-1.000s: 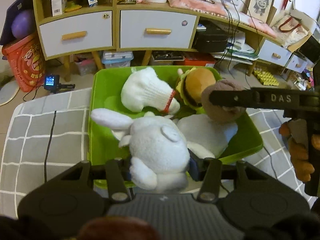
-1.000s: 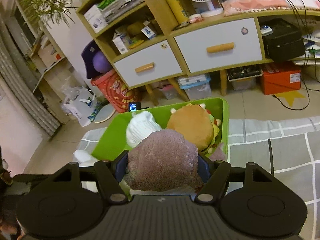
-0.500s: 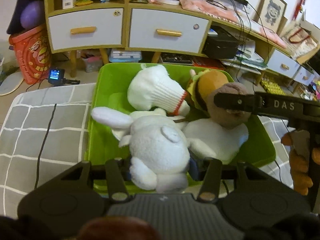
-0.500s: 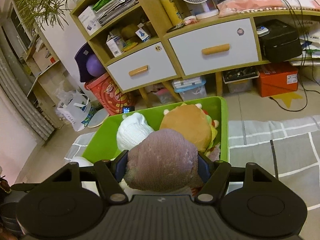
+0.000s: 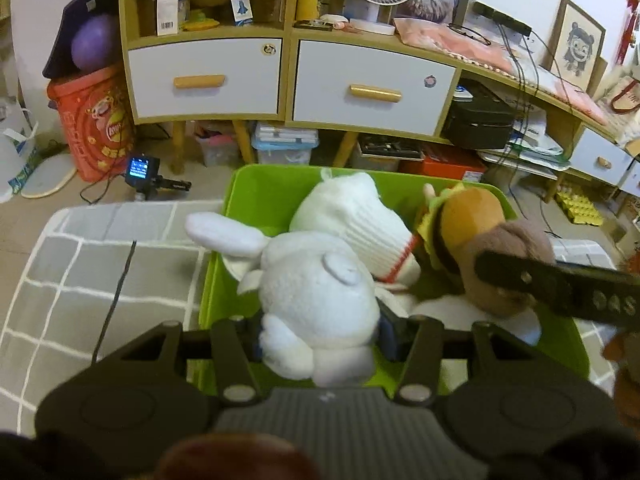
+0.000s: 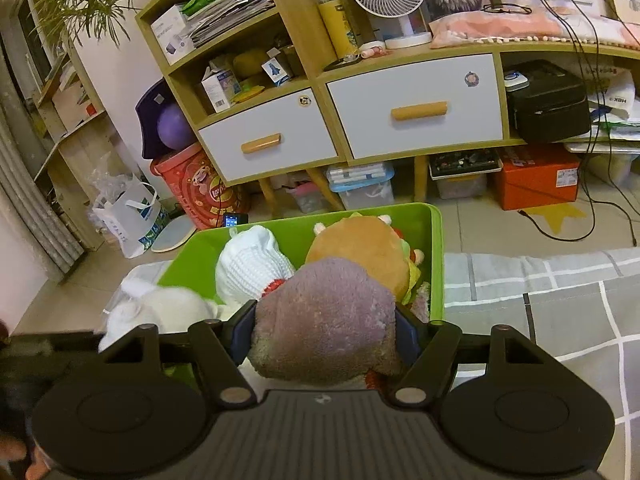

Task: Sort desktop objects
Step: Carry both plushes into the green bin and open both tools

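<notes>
The left gripper [image 5: 320, 328] is clamped on a white plush rabbit [image 5: 316, 292], its blue pads pressed into the toy's lower body from both sides. The rabbit is fluffy, with a round pale patch on its back and one long ear sticking out to the left over the rim of the green bin [image 5: 256, 192]. It hangs above the near left corner of that bin.

The right gripper [image 6: 324, 336] pinches a brown-purple plush toy [image 6: 324, 320], a rounded lump of short nubby fleece that fills the gap between its pads. This toy sits over the near right part of the bin, just in front of a burger plush [image 6: 360, 252].

A white knitted plush [image 6: 250, 266] with red trim lies in the bin beside the burger. The bin stands on a grey checked cloth [image 5: 80, 264].
</notes>
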Demonstrator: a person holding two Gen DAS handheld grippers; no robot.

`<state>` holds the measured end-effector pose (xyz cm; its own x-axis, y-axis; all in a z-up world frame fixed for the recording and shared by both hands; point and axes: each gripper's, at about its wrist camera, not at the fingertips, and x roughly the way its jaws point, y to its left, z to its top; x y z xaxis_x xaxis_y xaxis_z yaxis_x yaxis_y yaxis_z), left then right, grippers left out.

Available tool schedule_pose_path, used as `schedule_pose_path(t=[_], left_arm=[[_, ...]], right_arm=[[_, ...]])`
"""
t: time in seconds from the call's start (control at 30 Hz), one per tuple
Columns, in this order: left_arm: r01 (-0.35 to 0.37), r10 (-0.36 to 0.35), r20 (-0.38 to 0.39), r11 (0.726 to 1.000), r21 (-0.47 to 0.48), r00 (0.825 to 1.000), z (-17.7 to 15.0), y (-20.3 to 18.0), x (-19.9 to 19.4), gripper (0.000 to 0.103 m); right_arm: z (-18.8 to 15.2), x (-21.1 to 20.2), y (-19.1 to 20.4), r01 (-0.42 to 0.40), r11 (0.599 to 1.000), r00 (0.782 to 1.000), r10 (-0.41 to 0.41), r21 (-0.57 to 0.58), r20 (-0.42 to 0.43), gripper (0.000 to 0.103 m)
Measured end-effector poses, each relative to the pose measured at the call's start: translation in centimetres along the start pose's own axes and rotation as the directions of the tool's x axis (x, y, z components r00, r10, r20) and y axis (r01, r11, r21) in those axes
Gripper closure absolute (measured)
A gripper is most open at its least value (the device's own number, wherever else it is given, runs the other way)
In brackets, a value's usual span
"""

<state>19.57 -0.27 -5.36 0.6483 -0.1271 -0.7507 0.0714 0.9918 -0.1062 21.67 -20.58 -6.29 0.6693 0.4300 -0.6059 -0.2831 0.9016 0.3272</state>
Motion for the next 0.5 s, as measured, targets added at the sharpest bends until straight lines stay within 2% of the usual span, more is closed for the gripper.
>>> schedule_pose_path(t=[0.2, 0.37, 0.5], left_arm=[[-0.039, 0.039, 0.003, 0.999, 0.029, 0.999, 0.9, -0.6, 1.3, 0.056], [-0.035, 0.035, 0.012, 0.999, 0.022, 0.999, 1.6, -0.2, 2.1, 0.056], [-0.022, 0.022, 0.003, 0.998, 0.061, 1.000, 1.3, 0.2, 2.3, 0.052]], right_arm=[[-0.2, -0.2, -0.1, -0.005, 1.000, 1.000, 0.005, -0.002, 0.000, 0.034], [-0.3, -0.4, -0.2, -0.009, 1.000, 1.000, 0.009, 0.000, 0.002, 0.034], [-0.3, -0.7, -0.2, -0.012, 1.000, 1.000, 0.012, 0.001, -0.002, 0.032]])
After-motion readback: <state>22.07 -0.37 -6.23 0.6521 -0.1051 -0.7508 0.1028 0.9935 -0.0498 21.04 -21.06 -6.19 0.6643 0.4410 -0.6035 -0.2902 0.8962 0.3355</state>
